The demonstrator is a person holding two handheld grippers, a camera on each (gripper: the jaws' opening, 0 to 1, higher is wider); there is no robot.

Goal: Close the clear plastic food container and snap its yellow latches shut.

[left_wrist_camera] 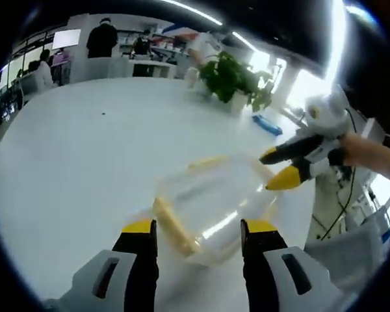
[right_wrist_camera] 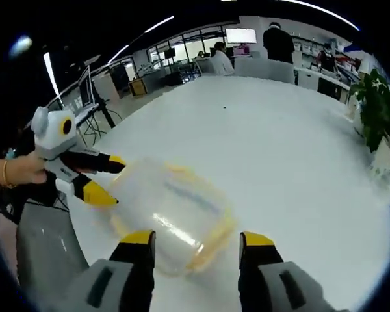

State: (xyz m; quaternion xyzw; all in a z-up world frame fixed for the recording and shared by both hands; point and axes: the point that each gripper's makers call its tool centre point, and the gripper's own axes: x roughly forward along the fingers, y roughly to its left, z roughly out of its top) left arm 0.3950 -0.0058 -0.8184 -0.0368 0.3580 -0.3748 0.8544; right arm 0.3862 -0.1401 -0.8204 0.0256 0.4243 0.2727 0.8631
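Note:
The clear plastic container [left_wrist_camera: 211,198] lies blurred on the white table [left_wrist_camera: 84,169], just ahead of my left gripper [left_wrist_camera: 199,227], whose jaws are open on either side of its near end. A yellow latch [left_wrist_camera: 172,226] runs along its near left side and another [left_wrist_camera: 207,161] along the far edge. My right gripper [left_wrist_camera: 271,171] comes in from the right, open, with its yellow tips at the container's far right corner. In the right gripper view the container [right_wrist_camera: 169,208] sits before my open right gripper [right_wrist_camera: 196,238], and the left gripper [right_wrist_camera: 114,181] is at its left edge. Whether the lid is seated I cannot tell.
A potted plant [left_wrist_camera: 237,78] and a blue object [left_wrist_camera: 266,125] stand at the table's far side. The table edge [right_wrist_camera: 91,153] runs close behind the container, with a grey chair [right_wrist_camera: 45,253] beyond it. People sit at desks [right_wrist_camera: 260,65] in the background.

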